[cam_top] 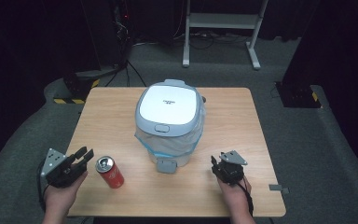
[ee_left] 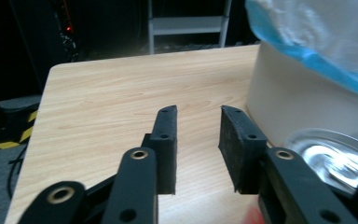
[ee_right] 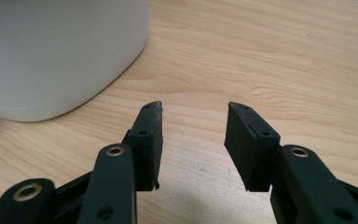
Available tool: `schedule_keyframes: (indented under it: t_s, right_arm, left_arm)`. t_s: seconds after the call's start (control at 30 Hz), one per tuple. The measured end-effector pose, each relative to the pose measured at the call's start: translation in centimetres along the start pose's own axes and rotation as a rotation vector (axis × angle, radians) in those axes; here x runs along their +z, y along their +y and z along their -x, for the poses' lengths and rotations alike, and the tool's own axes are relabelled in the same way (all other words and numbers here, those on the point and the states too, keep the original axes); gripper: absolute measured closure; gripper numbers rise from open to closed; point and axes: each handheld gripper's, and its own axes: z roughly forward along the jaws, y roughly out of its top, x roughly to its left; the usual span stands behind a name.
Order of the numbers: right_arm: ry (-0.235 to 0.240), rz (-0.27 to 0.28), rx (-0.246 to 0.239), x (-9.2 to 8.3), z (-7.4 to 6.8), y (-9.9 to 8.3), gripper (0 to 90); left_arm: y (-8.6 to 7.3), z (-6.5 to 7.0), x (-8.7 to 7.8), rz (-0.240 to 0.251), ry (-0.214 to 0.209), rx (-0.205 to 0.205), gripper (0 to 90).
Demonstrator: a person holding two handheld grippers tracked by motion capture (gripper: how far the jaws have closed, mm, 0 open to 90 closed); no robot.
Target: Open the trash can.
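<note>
While parted, left gripper (cam_top: pixel 85 154) jaws empty | right gripper (ee_right: pixel 193 140) likewise

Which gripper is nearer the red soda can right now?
Left. The left gripper sits just to the left of the red soda can, both open jaws beside it. The right gripper is across the table, beyond the bin's pedal.
</note>
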Motion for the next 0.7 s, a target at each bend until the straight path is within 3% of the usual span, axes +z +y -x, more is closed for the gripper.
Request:
schedule_keyframes:
  t_s: [0.23,0.33,0.53,0.7]
  right_arm:
    - [-0.004,0.002,-0.003,0.0,-0.1,0.0,56.1]
    - [-0.004,0.002,0.004,0.0,0.0,0.0,56.1]
    - [-0.003,0.005,0.005,0.0,0.2,-0.1,56.1]
    - [-0.006,0.006,0.009,0.0,0.5,-0.1,55.9]
  left_arm:
    - [0.2,0.7,-1.3,0.026,-0.018,-0.001,48.5]
    - [0.6,1.0,-1.7,0.061,-0.069,-0.028,43.1]
    - [0.9,2.2,-0.8,0.023,-0.140,-0.007,25.3]
    - [0.9,3.4,-0.1,-0.007,-0.166,0.034,19.4]
